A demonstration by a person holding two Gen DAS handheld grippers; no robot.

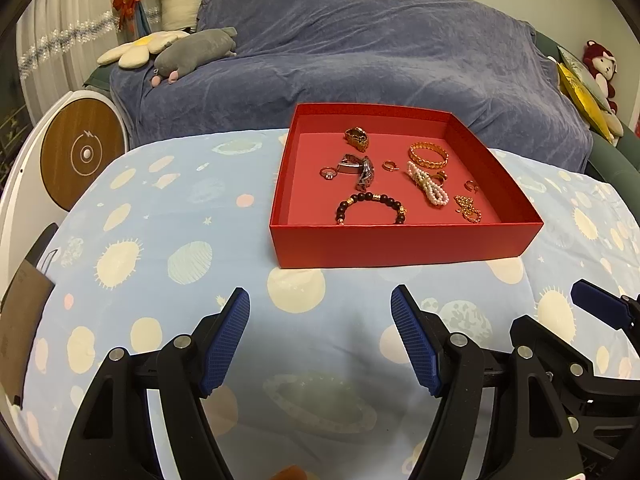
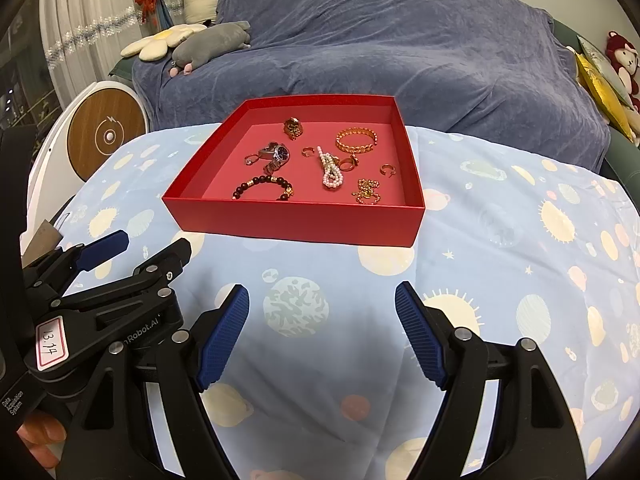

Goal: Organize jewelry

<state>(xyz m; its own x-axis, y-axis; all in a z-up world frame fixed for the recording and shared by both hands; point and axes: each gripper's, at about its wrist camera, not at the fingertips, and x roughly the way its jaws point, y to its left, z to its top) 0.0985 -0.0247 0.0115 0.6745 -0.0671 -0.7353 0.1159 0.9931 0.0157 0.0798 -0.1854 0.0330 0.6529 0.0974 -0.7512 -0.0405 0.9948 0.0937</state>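
On the planet-print cloth [image 1: 168,216] in front of a blue-covered sofa [image 1: 360,40], a shallow red box [image 1: 400,246] sits at about twelve o'clock from both grippers, with bare cloth between it and them. The left gripper [image 1: 320,340] hovers over the cloth with its blue-padded fingers apart and nothing between them; the right gripper [image 2: 322,340] does the same, fingers spread and empty, just beside its neighbour. All the jewelry in view already lies on the box floor: a dark beaded bracelet [image 1: 370,206] by the near wall at six o'clock, a wristwatch [image 1: 358,170] near the centre with a small stone ring [image 1: 328,173] at its nine o'clock, a gold chain-link bangle [image 1: 428,155] toward one o'clock, a pearl strand [image 1: 426,186] below that, a chunky gold ring [image 1: 357,137] near the far wall at eleven o'clock, a bunched gold chain [image 1: 468,209] at four o'clock, and what look like small hoop earrings scattered between, though they are too tiny to be sure. No piece lies on the cloth outside the box. Judging by this, gathering seems done or never needed; the pieces lie loosely with no visible grouping, so any sorting or arranging inside the box is probably what is left, and neither gripper has engaged anything.
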